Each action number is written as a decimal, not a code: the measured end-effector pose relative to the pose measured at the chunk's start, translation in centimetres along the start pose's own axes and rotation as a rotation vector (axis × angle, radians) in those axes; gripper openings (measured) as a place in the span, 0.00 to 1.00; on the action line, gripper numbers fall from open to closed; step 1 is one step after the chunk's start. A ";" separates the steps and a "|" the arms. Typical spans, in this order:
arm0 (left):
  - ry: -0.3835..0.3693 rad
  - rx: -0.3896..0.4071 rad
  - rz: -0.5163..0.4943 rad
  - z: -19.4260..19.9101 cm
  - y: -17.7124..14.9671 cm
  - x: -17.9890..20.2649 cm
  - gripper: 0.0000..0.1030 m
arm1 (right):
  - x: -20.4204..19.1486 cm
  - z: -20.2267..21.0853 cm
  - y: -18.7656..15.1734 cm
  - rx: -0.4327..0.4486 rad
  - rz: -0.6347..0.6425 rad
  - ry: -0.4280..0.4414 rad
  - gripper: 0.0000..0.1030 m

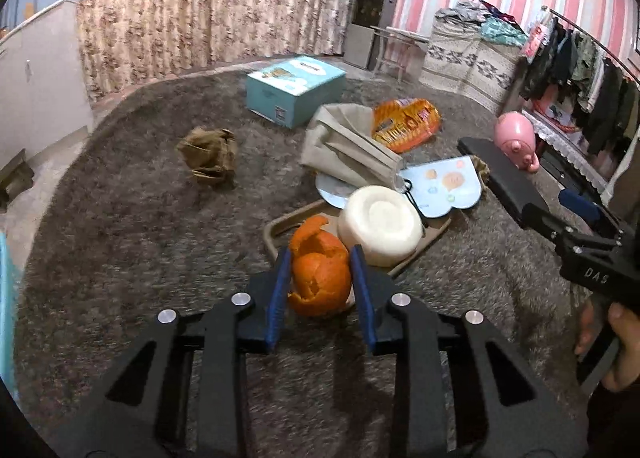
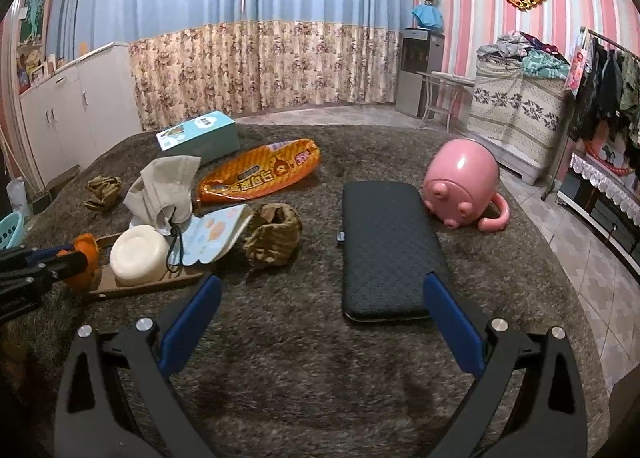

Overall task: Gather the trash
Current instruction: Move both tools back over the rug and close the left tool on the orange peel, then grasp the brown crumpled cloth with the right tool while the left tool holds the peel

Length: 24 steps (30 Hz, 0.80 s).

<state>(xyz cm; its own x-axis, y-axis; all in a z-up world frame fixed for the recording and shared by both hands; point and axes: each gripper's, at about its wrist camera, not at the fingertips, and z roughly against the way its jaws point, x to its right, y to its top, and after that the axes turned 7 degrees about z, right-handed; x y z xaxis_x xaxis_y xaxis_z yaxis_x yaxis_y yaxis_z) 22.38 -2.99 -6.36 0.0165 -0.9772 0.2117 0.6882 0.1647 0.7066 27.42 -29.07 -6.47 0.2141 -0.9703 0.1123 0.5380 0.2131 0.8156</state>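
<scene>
My left gripper (image 1: pixel 320 270) is shut on an orange peel (image 1: pixel 320 278), held just above the grey carpet at the near end of a brown tray (image 1: pixel 276 230). The peel also shows in the right wrist view (image 2: pixel 86 248). A white upturned bowl (image 1: pixel 380 228) sits on the tray. Crumpled brown paper (image 1: pixel 208 156) lies to the left, another wad (image 2: pixel 274 234) lies right of the tray. An orange snack bag (image 1: pixel 406 124) and a used beige face mask (image 1: pixel 348 146) lie beyond. My right gripper (image 2: pixel 320 298) is open and empty, low over the carpet before a black case (image 2: pixel 386 250).
A teal box (image 1: pixel 294 90) stands at the back of the carpet. A pink pig-shaped mug (image 2: pixel 464 186) lies on its side at the right. A blue printed card (image 1: pixel 440 186) lies under the mask. A teal basket (image 2: pixel 10 230) is at the far left. Clothes rack (image 1: pixel 580 70) at right.
</scene>
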 end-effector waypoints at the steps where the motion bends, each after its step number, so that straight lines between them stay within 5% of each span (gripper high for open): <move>1: 0.011 0.006 0.005 0.3 0.1 -0.3 0.28 | -0.2 -0.2 0.1 0.000 0.008 0.005 0.96; 15: 0.127 0.088 0.104 4.1 0.4 -6.5 0.28 | -1.9 -2.3 2.9 -0.018 0.039 -0.015 0.93; 19: 0.140 0.088 0.122 4.1 0.4 -7.7 0.28 | -1.0 -2.7 2.8 -0.051 0.032 -0.028 0.75; 24: 0.148 0.087 0.125 3.7 0.2 -8.0 0.28 | -0.8 -3.5 1.9 -0.093 0.035 0.014 0.71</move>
<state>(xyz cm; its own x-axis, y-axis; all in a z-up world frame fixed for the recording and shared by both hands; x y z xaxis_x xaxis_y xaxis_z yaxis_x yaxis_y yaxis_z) 19.70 5.34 -5.43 0.2088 -0.9563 0.2048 0.6088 0.2910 0.7380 31.06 -27.47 -7.01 0.2448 -0.9606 0.1314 0.6030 0.2569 0.7552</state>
